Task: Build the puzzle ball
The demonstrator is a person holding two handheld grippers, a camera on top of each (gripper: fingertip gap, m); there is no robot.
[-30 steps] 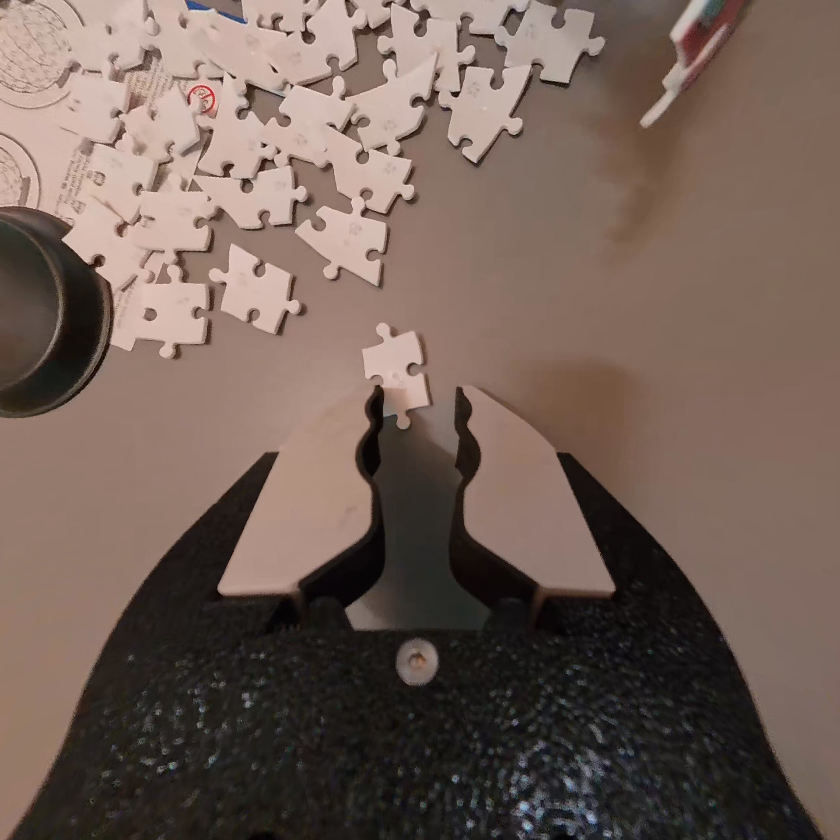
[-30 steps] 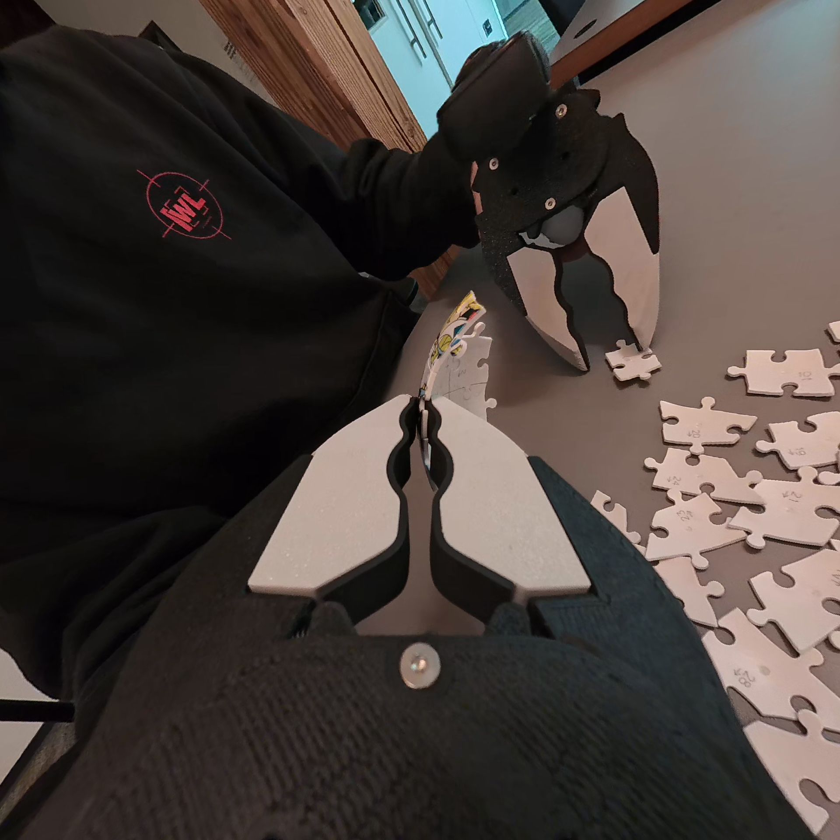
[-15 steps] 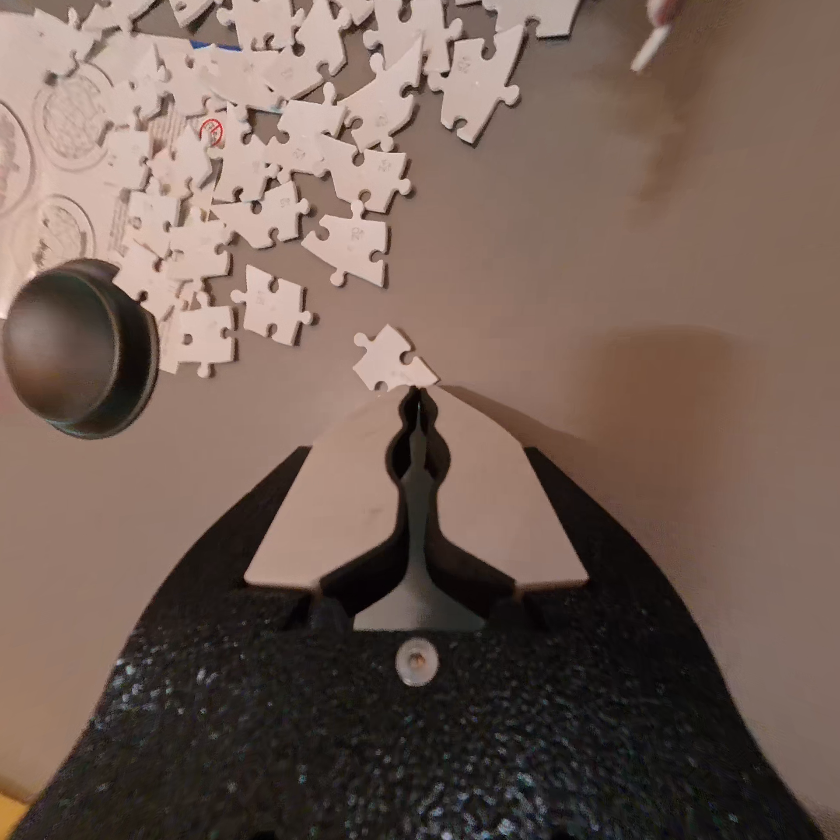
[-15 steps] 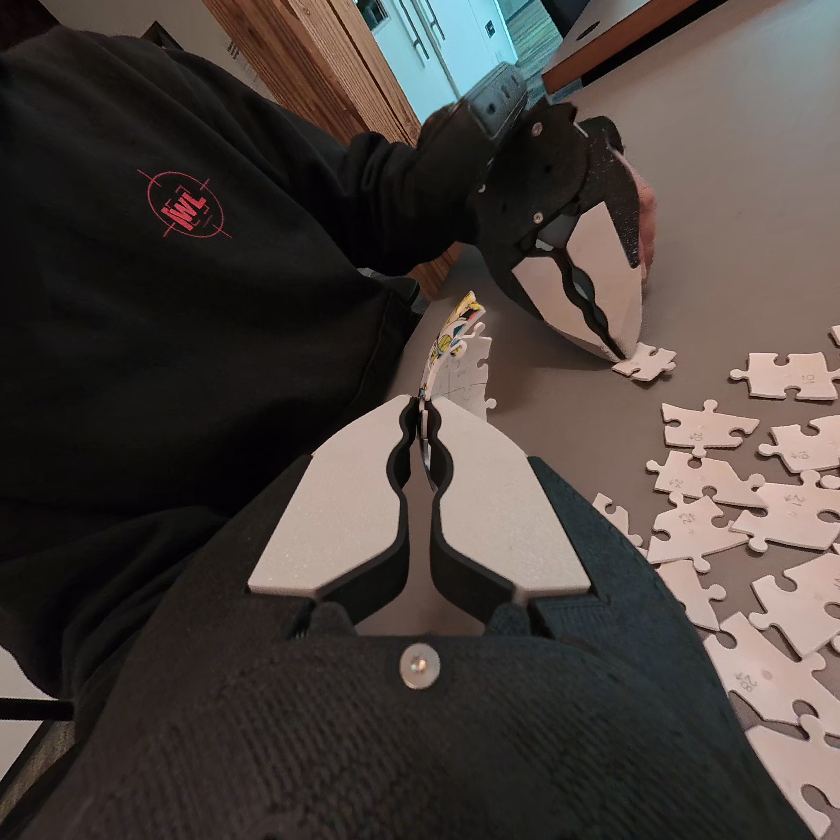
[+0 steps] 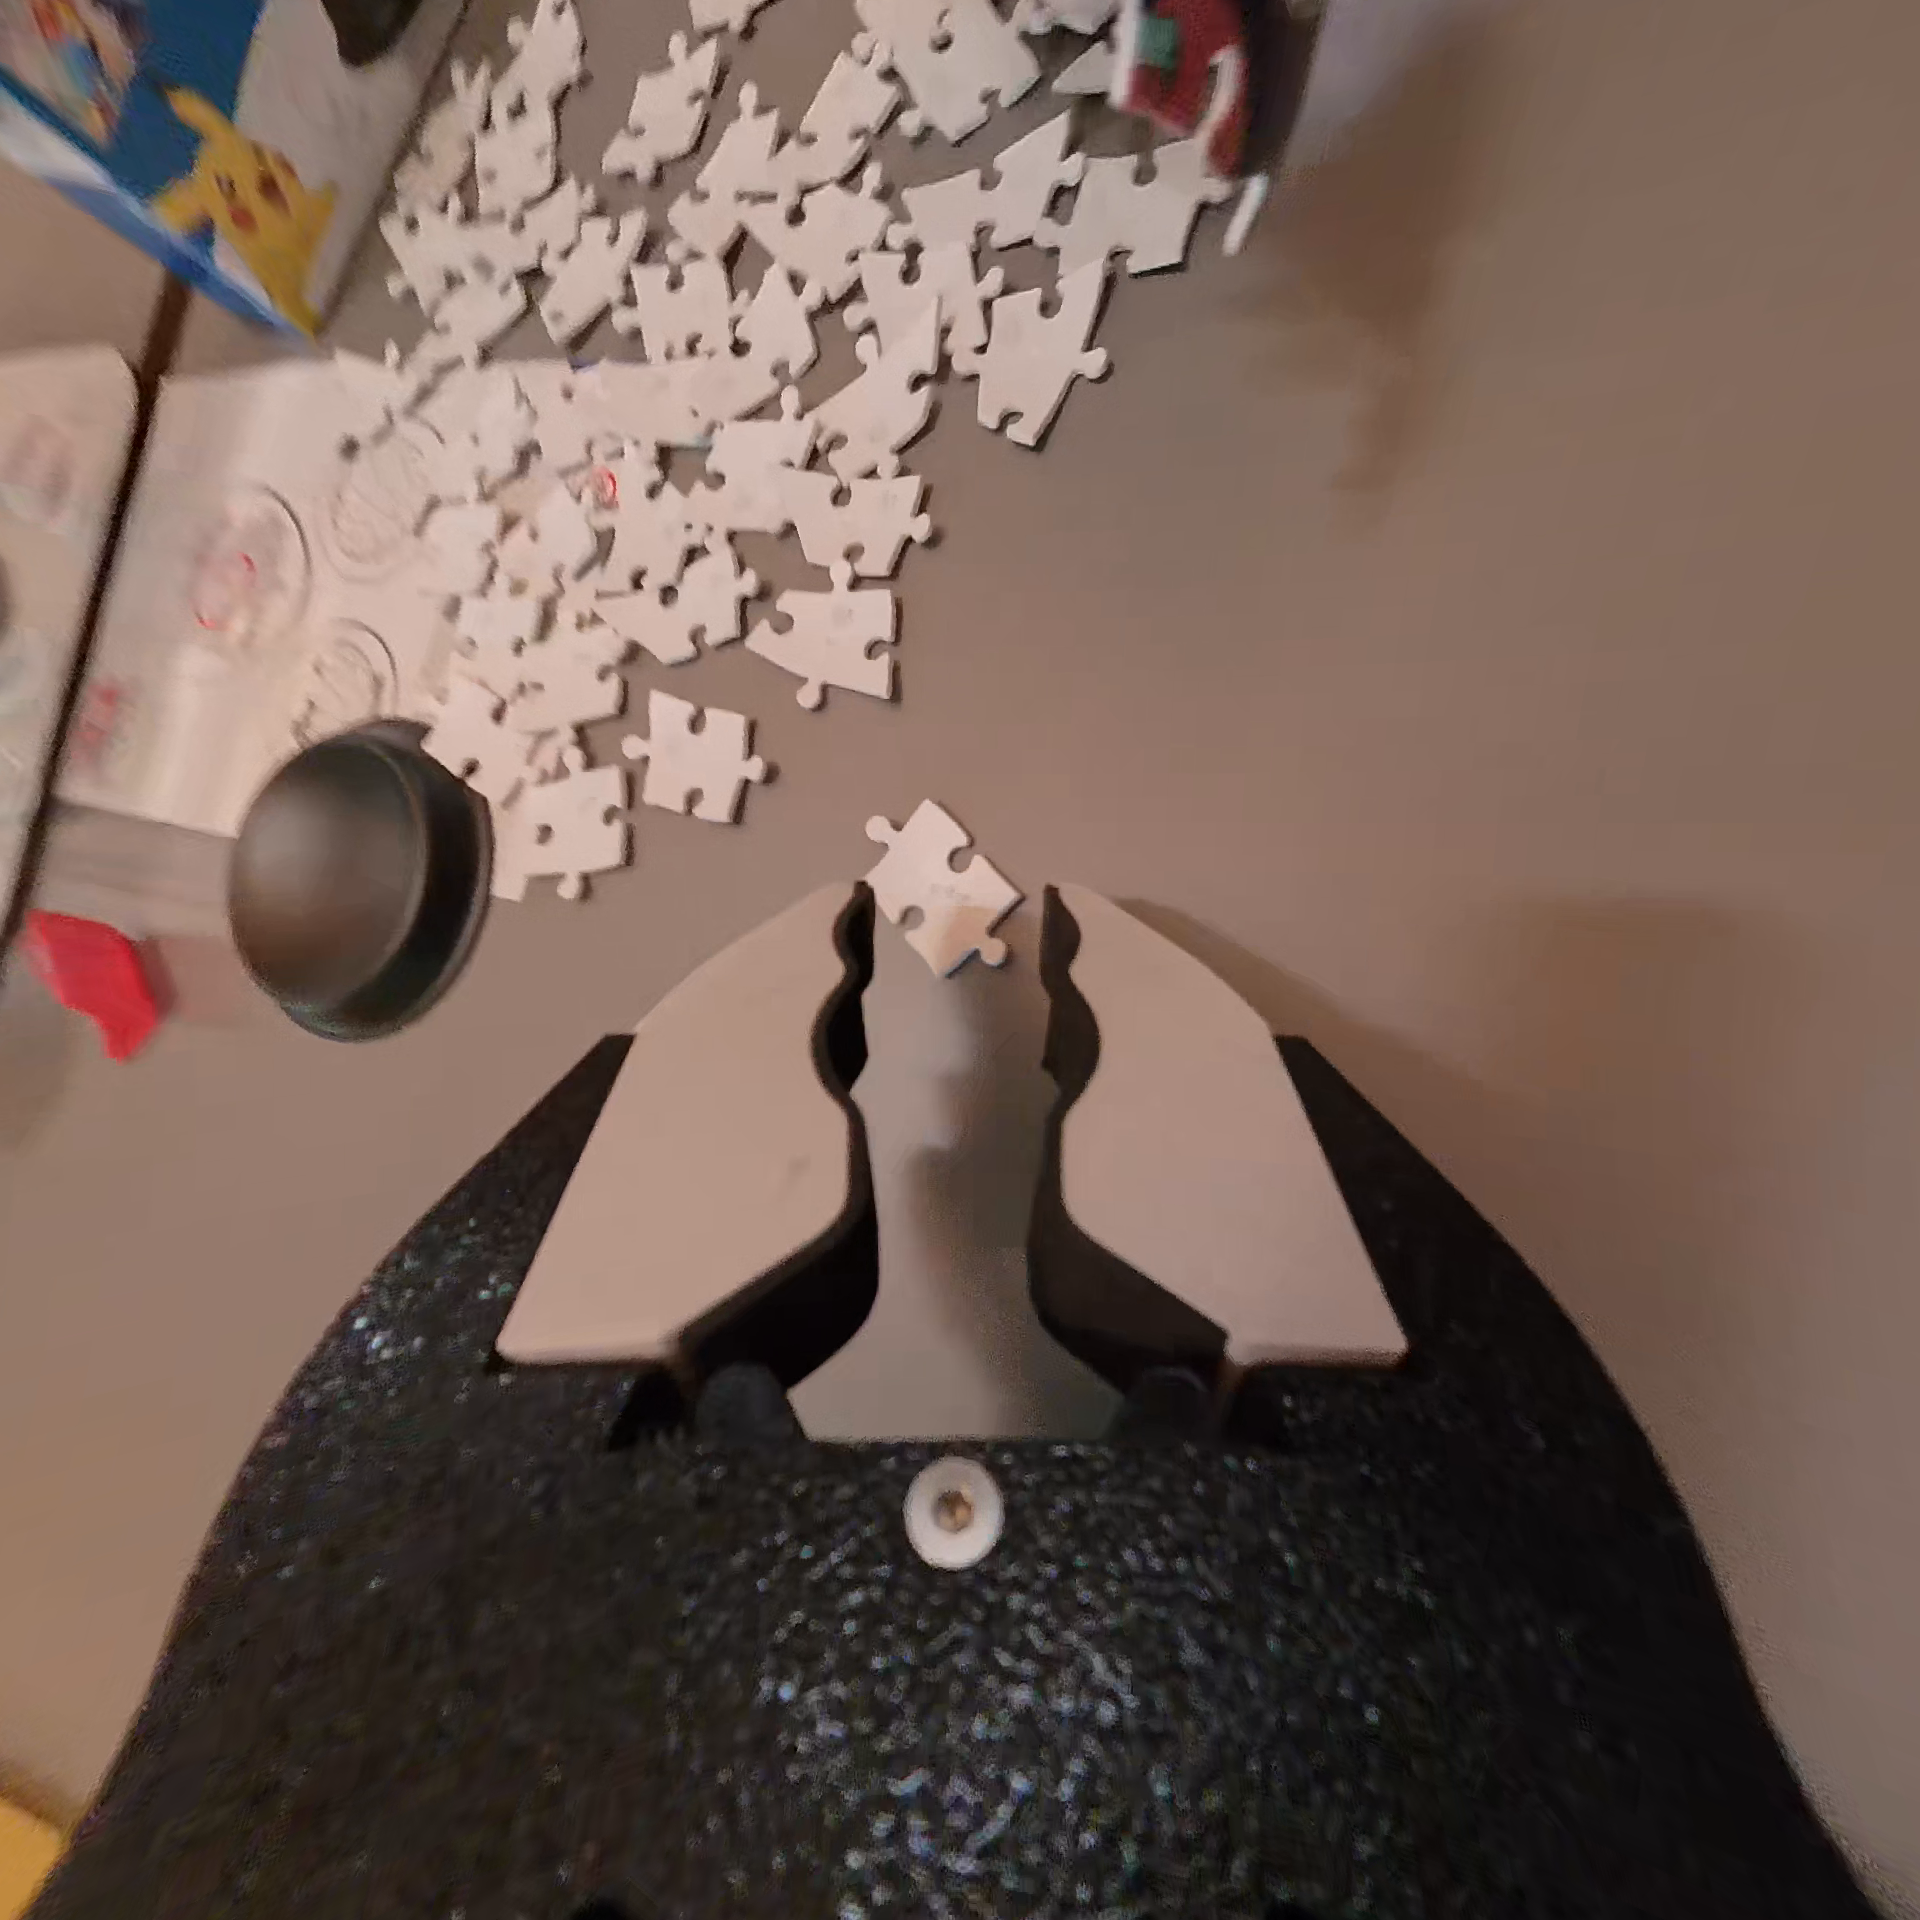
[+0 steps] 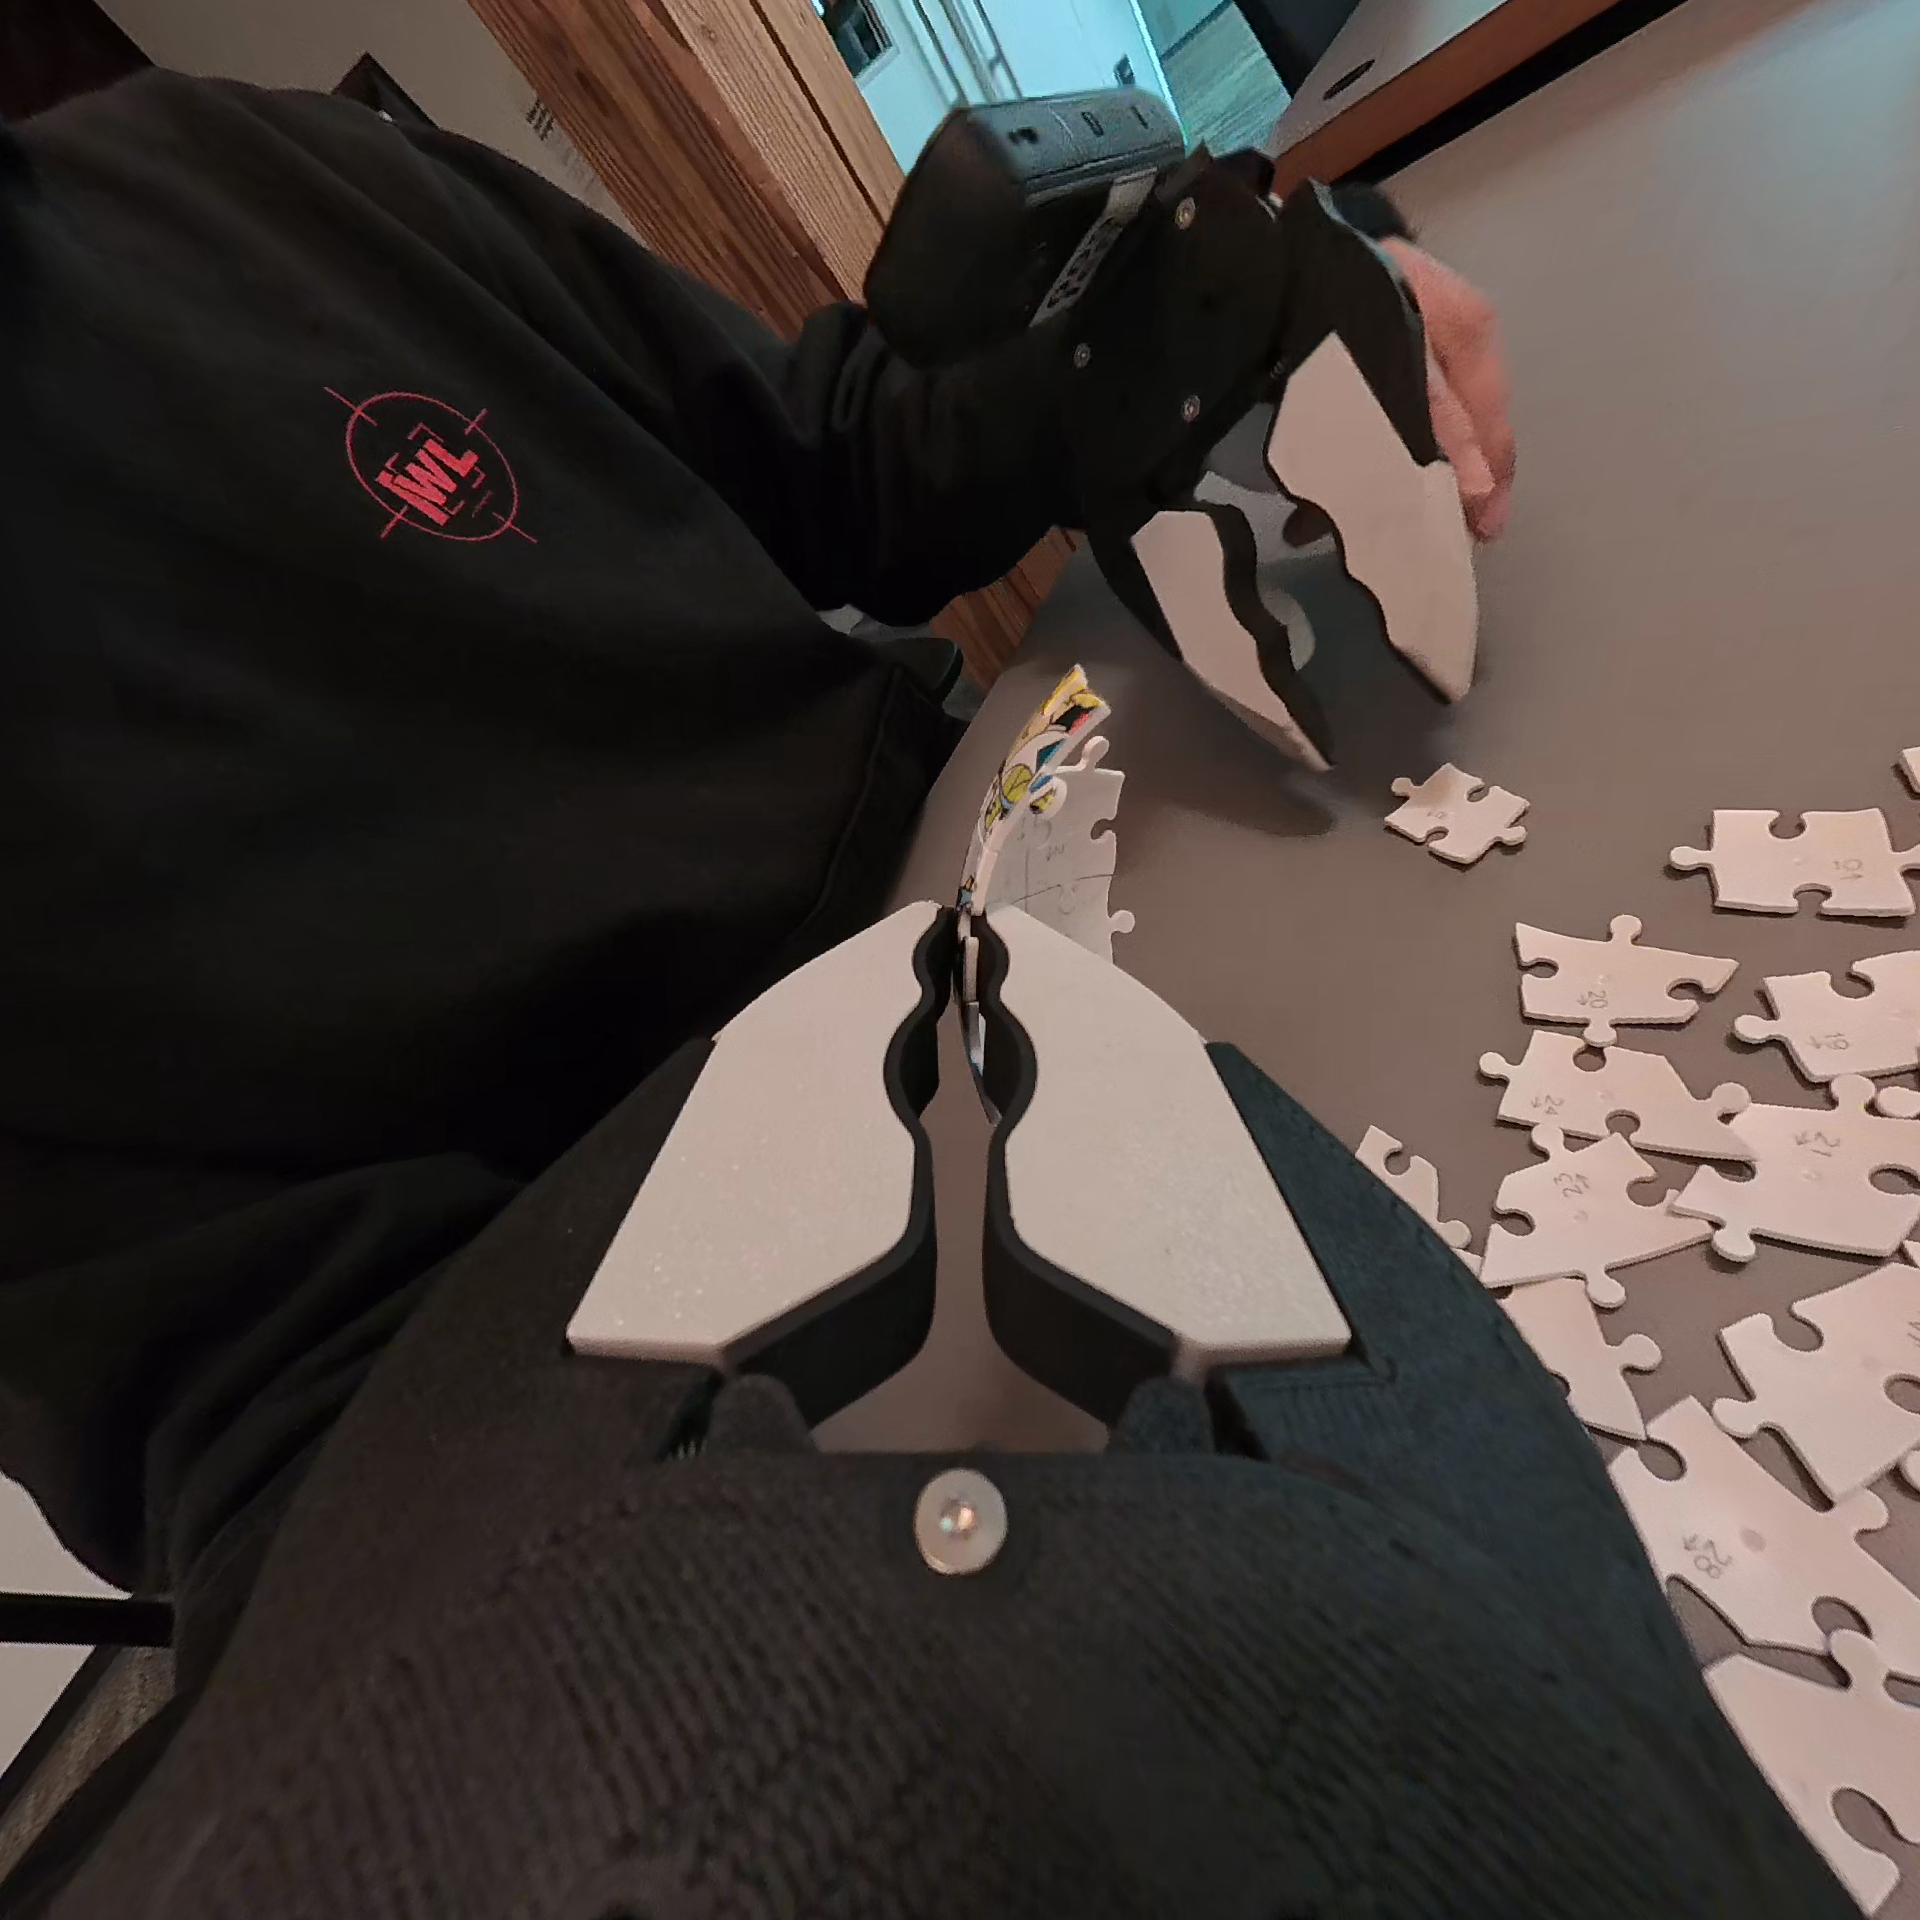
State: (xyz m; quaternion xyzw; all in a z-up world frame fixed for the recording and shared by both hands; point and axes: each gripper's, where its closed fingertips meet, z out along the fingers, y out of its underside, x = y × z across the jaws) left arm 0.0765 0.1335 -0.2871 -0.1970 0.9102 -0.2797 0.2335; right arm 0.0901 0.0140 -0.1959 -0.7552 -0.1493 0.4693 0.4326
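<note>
Dark bowl-shaped stand (image 5: 358, 878): sits on the grey table (image 5: 1455, 727), far left in the left wrist view, beside a printed sheet (image 5: 260, 582).
Loose pieces (image 5: 727, 416): a white heap lying face down, spread across the far left and middle of the table.
Single piece (image 5: 940, 899): lies flat by itself, nearer than the heap, just beyond the tips of the left claw.
Left claw (image 5: 951, 904): spread wide and empty, one tip either side of the single piece and close above the table; touching cannot be told.
Right claw (image 6: 961, 920): pressed narrow on the joined curved section (image 6: 1044, 831), the start of the puzzle ball, held upright on edge, printed side to the left.
Risk, slipping: the single piece is thin and flat, so the tips may close over it and push it away instead of lifting it.
Risk, section: the clamped section looks bendable; a harder squeeze or a bump could pop its joints apart.
Only in the left wrist view: the stand, the sheet, a blue picture box (image 5: 177, 156) at far left, and the whole heap.
Only in the right wrist view: the held section, the person's dark sleeve (image 6: 416, 520), a hand (image 6: 1460, 395) behind the left claw, and small marks on the pieces' backs.
</note>
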